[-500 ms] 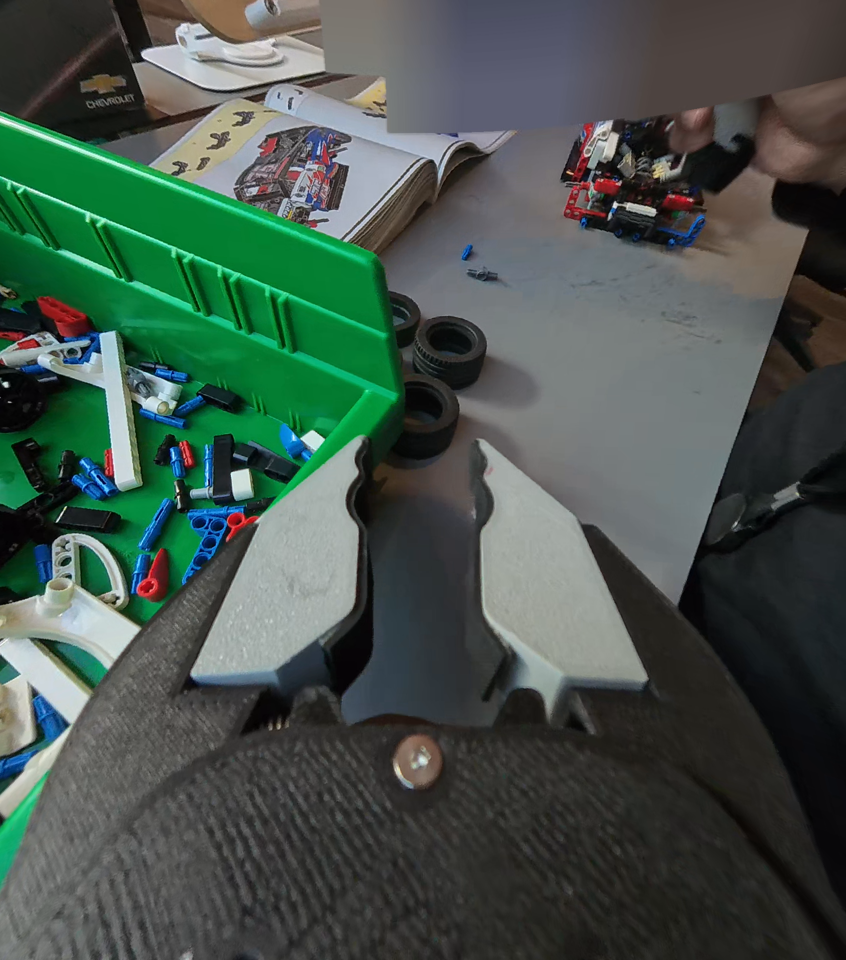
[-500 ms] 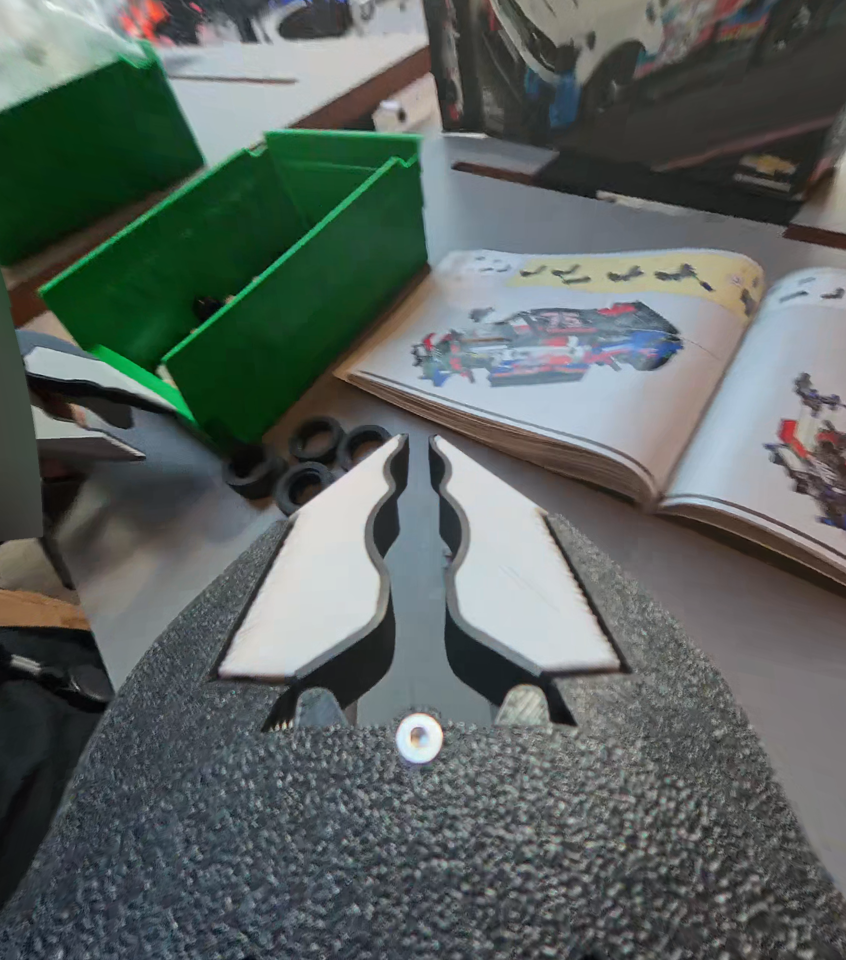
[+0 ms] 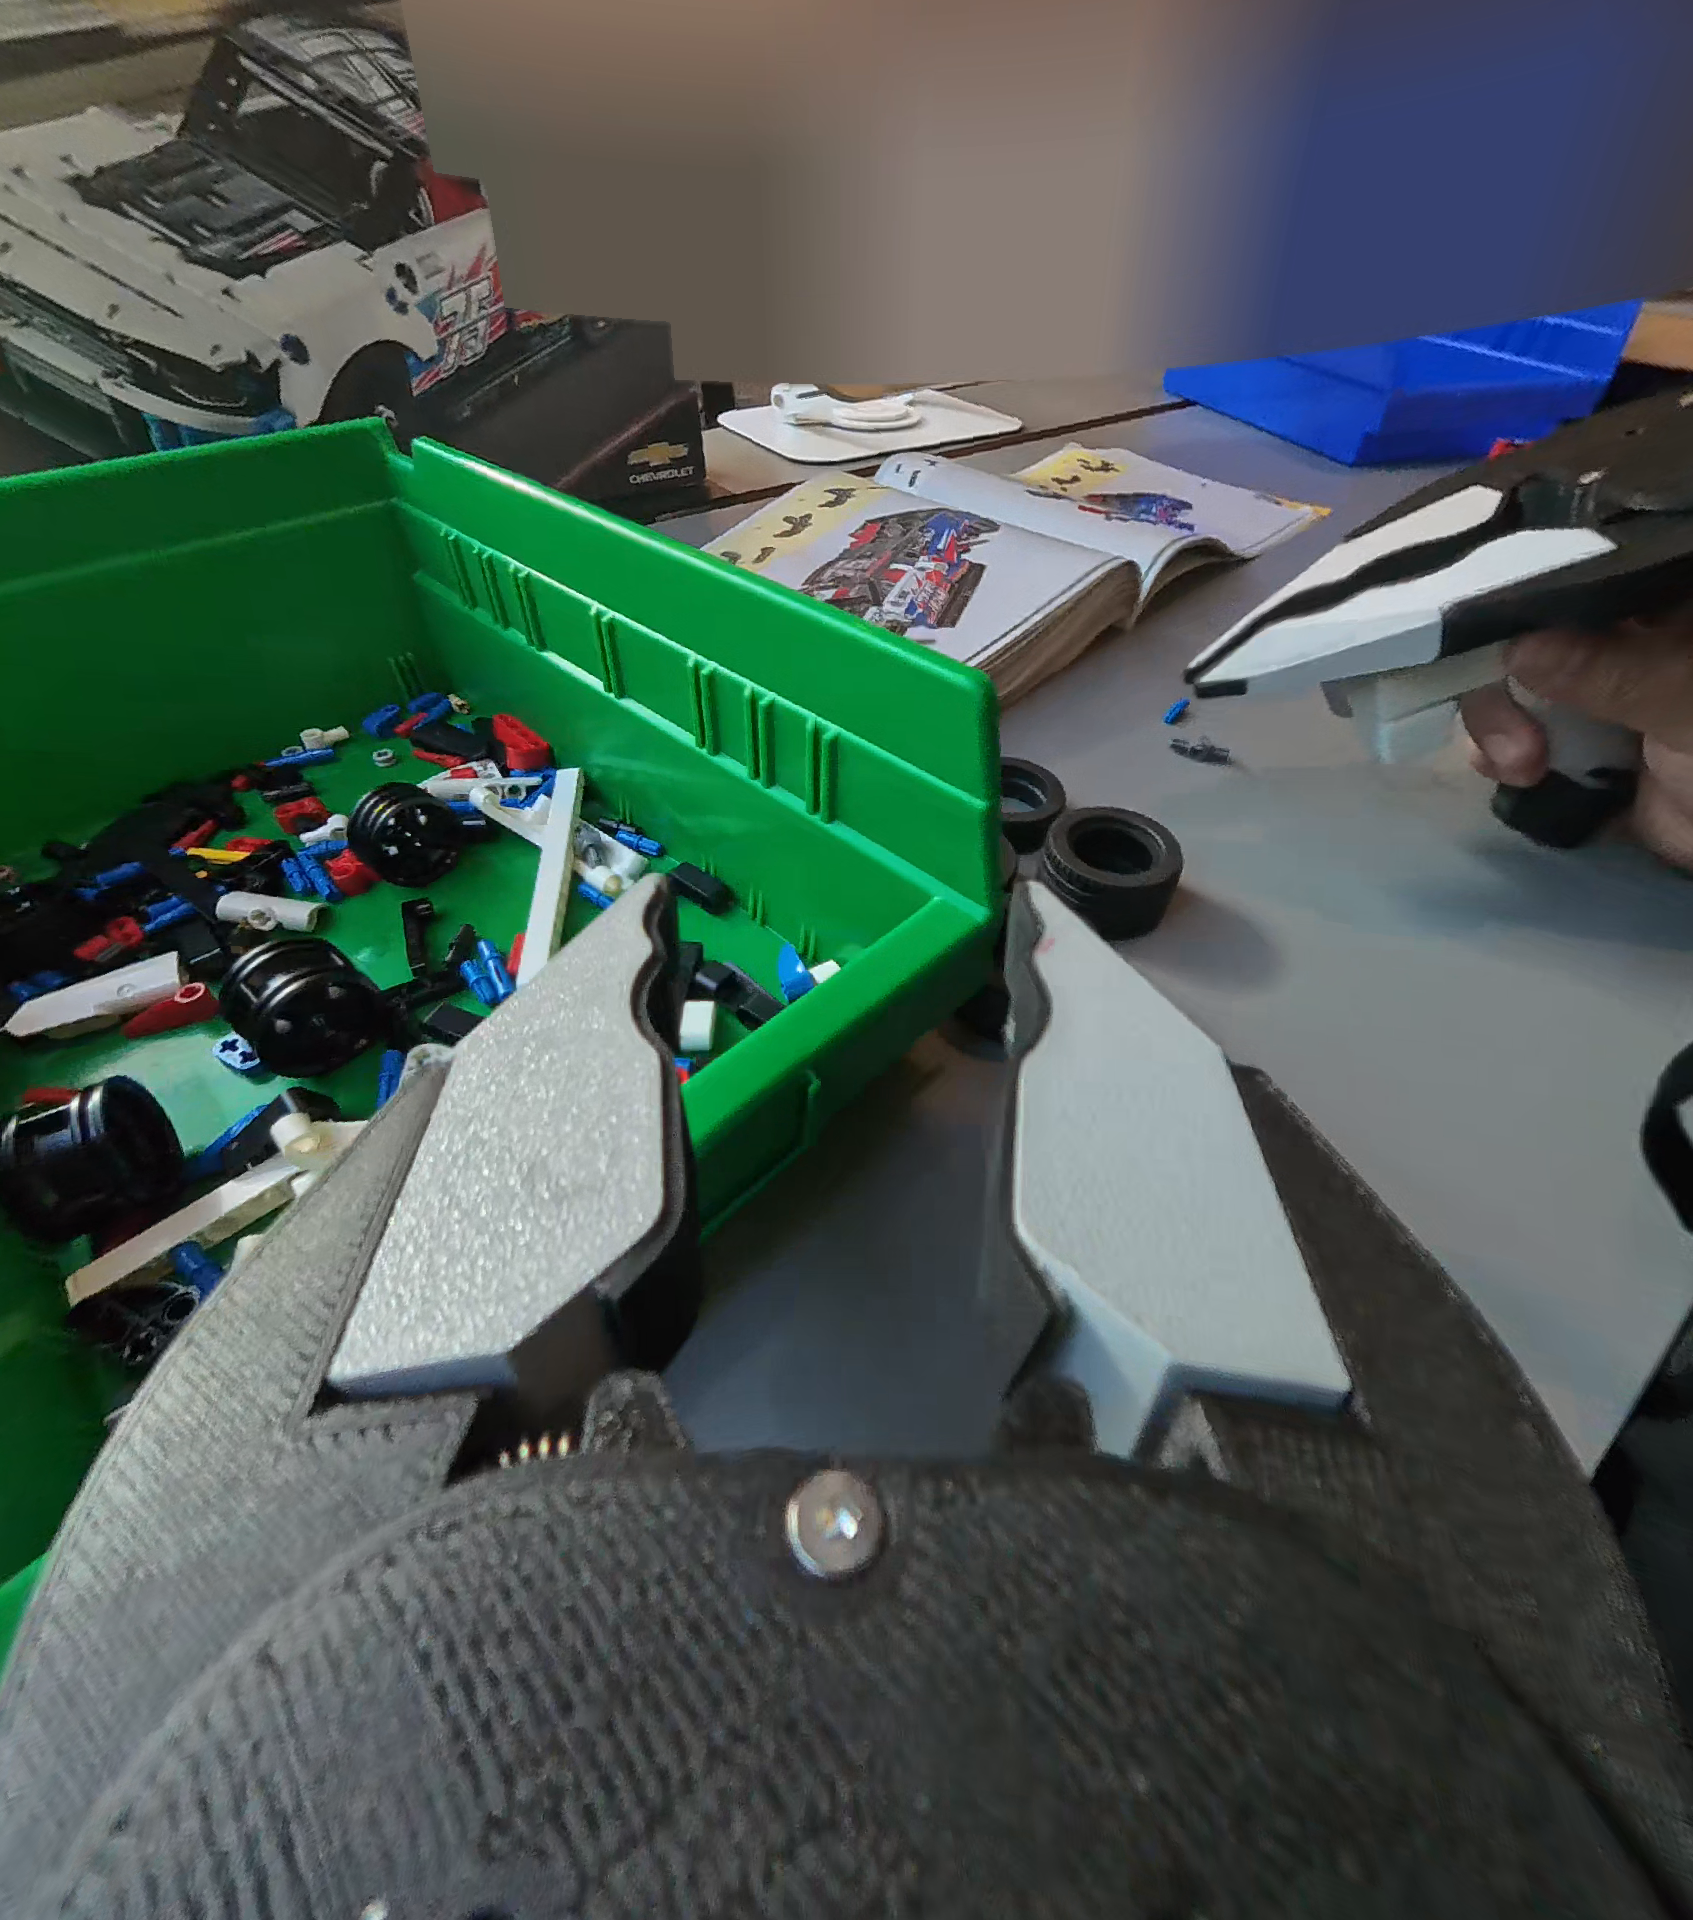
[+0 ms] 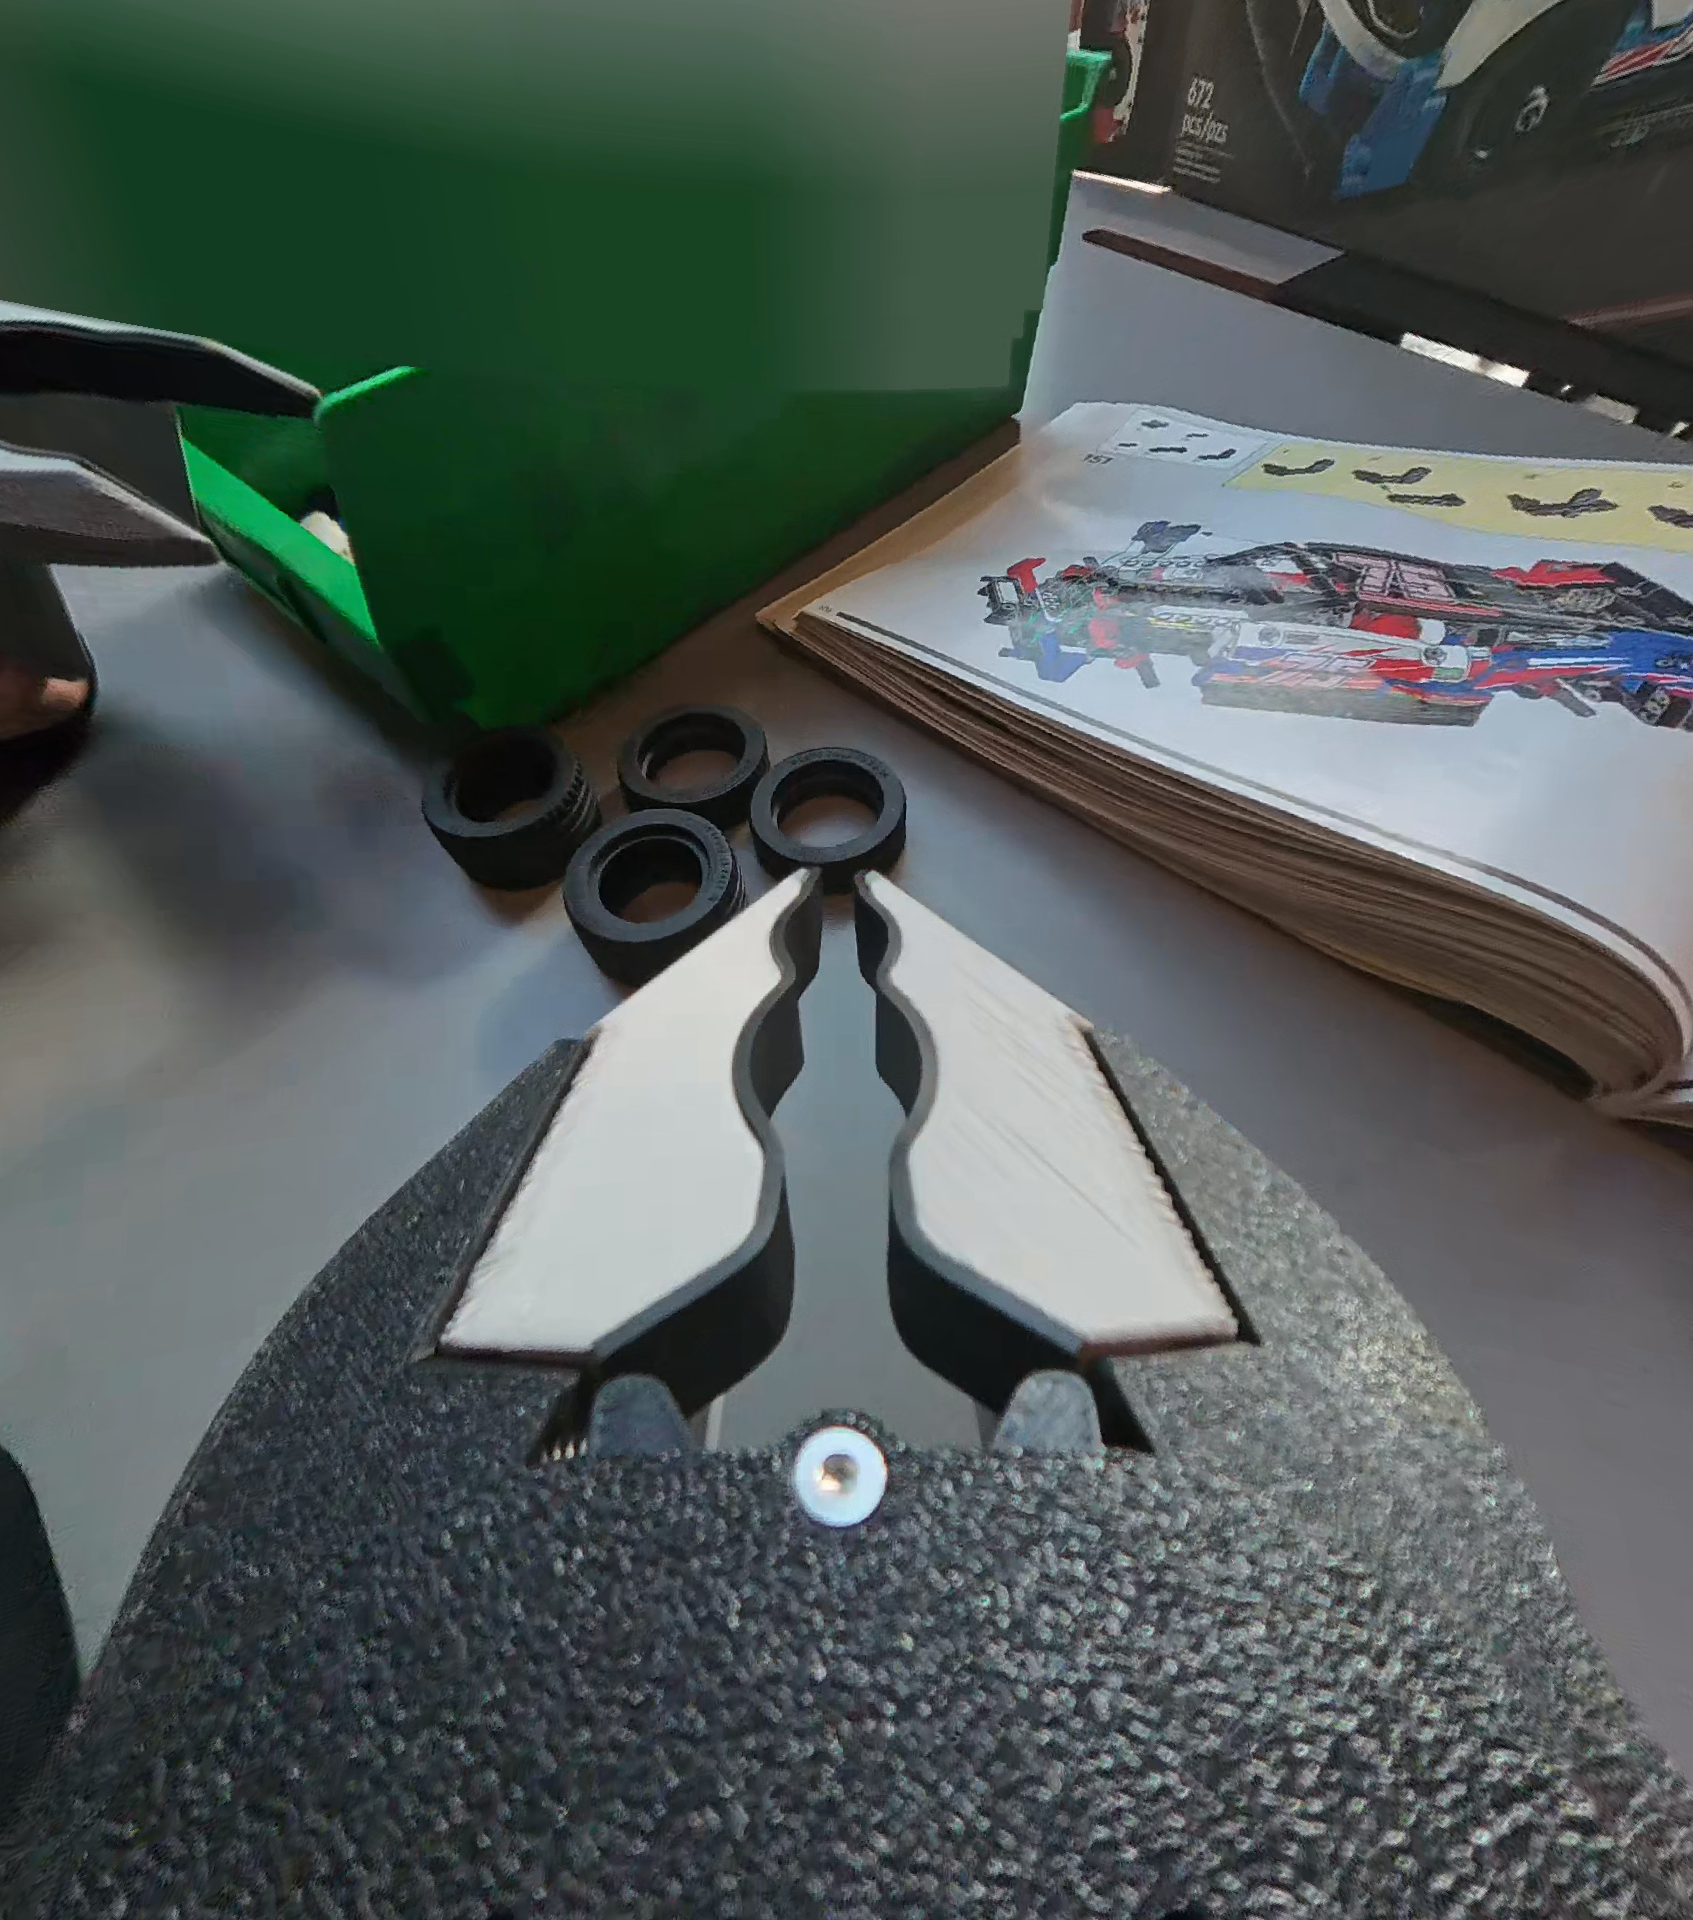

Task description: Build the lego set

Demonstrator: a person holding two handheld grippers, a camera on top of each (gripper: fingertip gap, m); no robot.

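Left gripper (image 3: 837, 935) fingers wider, empty.

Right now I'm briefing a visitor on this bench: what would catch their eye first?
Probably the bright green bin on the left, littered with small loose lego parts. Next, four black tyres clustered on the grey table beside the bin's corner, and the open instruction booklet lying to their right.

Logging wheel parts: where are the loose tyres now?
Four tyres lie clustered on the table, at the green bin's near corner, left of the open manual, just ahead of the right gripper.
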